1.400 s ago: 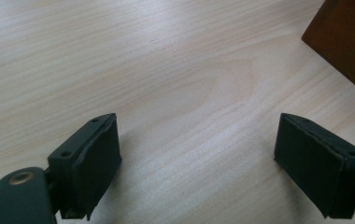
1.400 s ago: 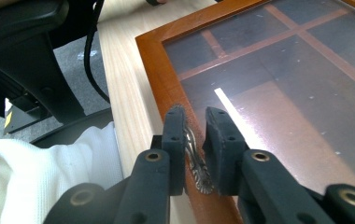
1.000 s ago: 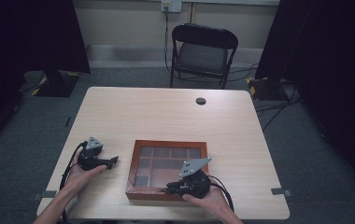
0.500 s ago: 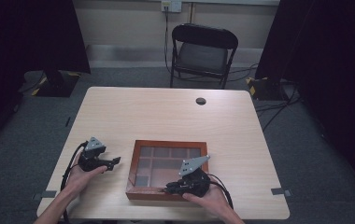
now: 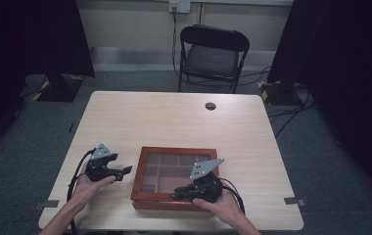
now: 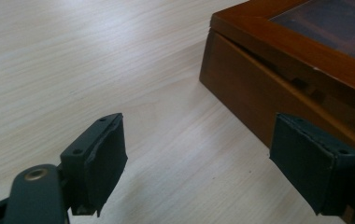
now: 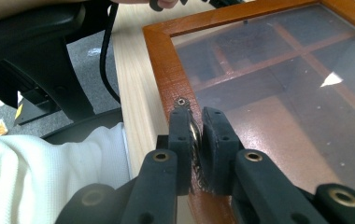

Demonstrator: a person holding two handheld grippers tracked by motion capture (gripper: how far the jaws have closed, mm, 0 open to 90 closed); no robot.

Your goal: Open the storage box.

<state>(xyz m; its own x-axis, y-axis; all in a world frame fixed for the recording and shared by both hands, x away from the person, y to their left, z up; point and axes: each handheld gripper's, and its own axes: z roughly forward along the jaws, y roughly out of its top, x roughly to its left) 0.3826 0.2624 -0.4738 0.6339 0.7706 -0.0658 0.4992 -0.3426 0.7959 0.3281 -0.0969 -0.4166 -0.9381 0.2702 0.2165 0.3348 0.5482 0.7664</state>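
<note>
A brown wooden box [image 5: 138, 172] with a glass lid over several compartments lies on the near middle of the table. My right gripper [image 5: 179, 192] is at the box's front edge, shut on a small metal latch [image 7: 195, 134] fixed to the lid frame [image 7: 165, 70]. My left gripper [image 5: 126, 170] stands open just left of the box, low over the table. In the left gripper view its pads [image 6: 104, 156] are wide apart with nothing between them, and the box's side [image 6: 259, 88] is close to the right one. A dark seam runs between lid and base.
The light wooden table [image 5: 174, 122] has a dark round cable hole [image 5: 210, 105] near its far edge. A black folding chair [image 5: 213, 49] stands beyond it. A white sleeve [image 7: 40, 182] and a black chair base [image 7: 49, 70] lie below the near edge.
My left gripper has crept a little to the right, closer to the box's left side. The right gripper stays shut at the front edge.
</note>
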